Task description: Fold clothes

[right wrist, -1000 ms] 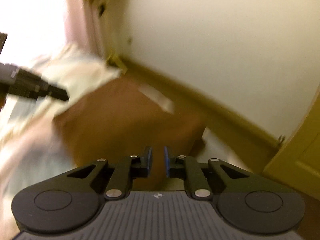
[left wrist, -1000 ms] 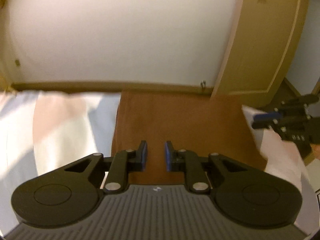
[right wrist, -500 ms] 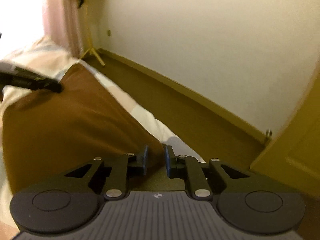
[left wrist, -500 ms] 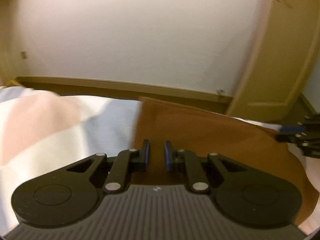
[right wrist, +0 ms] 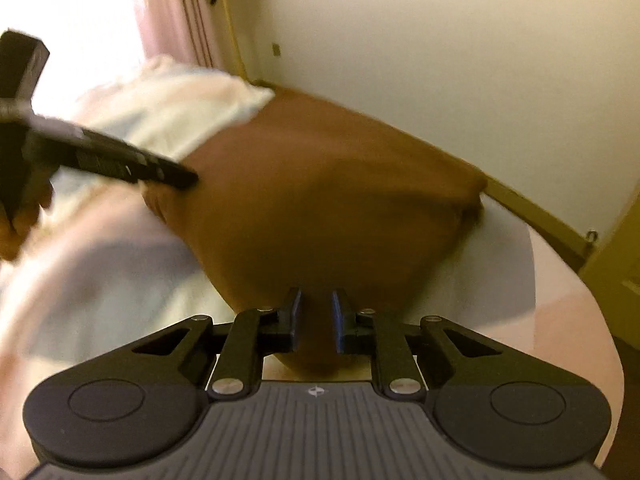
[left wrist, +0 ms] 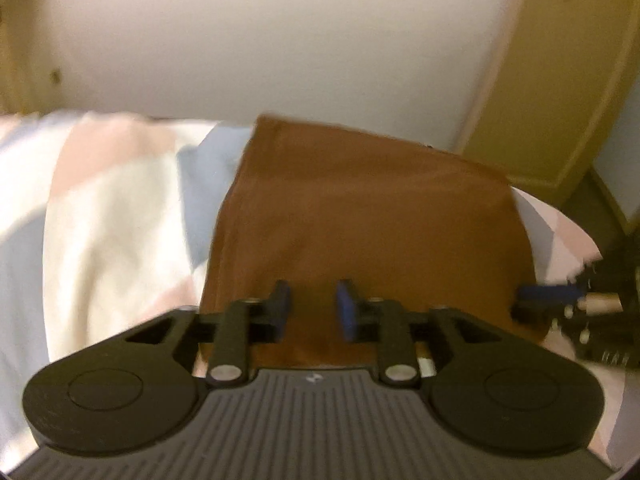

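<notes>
My left gripper [left wrist: 310, 306] sits at lower centre, jaws spread over the near edge of the brown garment [left wrist: 372, 216], which lies mid-frame on the pastel bedding [left wrist: 108, 208]. My right gripper [right wrist: 316, 320] pinches its near corner at lower centre.

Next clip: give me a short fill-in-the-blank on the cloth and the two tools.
1. The garment on the bed is ____ in colour.
2. The left tool has a ____ gap between its fingers than the right tool.
3. The bedding under the garment is patterned in white, pink and ____.

Missing: brown; wider; blue
</notes>
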`<state>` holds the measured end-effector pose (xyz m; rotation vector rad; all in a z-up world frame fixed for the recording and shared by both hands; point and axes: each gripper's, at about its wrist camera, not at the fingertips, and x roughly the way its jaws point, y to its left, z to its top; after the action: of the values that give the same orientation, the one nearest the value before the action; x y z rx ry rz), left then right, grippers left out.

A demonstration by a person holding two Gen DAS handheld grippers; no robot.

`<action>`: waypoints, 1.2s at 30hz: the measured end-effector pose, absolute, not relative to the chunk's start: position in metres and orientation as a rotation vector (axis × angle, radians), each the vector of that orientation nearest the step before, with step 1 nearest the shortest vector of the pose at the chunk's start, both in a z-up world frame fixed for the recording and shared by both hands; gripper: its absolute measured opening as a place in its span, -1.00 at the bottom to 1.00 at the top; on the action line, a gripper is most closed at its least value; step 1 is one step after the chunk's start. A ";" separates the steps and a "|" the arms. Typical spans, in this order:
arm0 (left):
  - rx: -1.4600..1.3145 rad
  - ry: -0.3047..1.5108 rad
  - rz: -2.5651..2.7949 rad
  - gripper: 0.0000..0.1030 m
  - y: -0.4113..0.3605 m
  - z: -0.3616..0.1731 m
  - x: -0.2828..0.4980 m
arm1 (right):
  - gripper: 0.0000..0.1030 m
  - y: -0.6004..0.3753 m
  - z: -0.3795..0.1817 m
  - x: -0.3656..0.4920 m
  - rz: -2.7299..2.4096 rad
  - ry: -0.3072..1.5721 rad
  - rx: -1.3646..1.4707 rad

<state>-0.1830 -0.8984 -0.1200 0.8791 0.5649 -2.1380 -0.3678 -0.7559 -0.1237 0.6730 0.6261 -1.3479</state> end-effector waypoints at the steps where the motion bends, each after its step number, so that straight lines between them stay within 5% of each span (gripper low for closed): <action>1: 0.868 0.554 -2.139 -0.29 -0.894 -0.121 -0.180 | -0.69 -0.750 -0.125 -0.369 -1.358 0.634 0.661; 10: 0.840 0.467 -2.102 -0.31 -0.864 -0.122 -0.179 | -0.57 -0.741 -0.127 -0.375 -1.384 0.670 0.657; 14: 0.916 0.387 -2.007 -0.37 -0.852 -0.077 -0.198 | -0.57 -0.717 -0.085 -0.382 -1.427 0.600 0.687; 16: 0.927 0.392 -1.958 -0.13 -0.837 -0.043 -0.204 | -0.54 -0.695 -0.053 -0.387 -1.437 0.556 0.695; 20: 0.937 0.420 -1.865 0.93 -0.793 0.027 -0.212 | -0.15 -0.653 0.009 -0.395 -1.447 0.491 0.744; 28: 0.976 0.498 -1.743 0.99 -0.710 0.099 -0.208 | 0.58 -0.618 0.068 -0.374 -1.469 0.491 0.802; 36: 0.905 0.676 -1.704 0.99 -0.668 0.135 -0.174 | 0.95 -0.603 0.108 -0.341 -1.498 0.541 0.805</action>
<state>-0.1737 -0.6680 0.1349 0.9054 0.6758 -1.7038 -0.3414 -0.6031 0.1081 0.8053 0.5415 -1.4977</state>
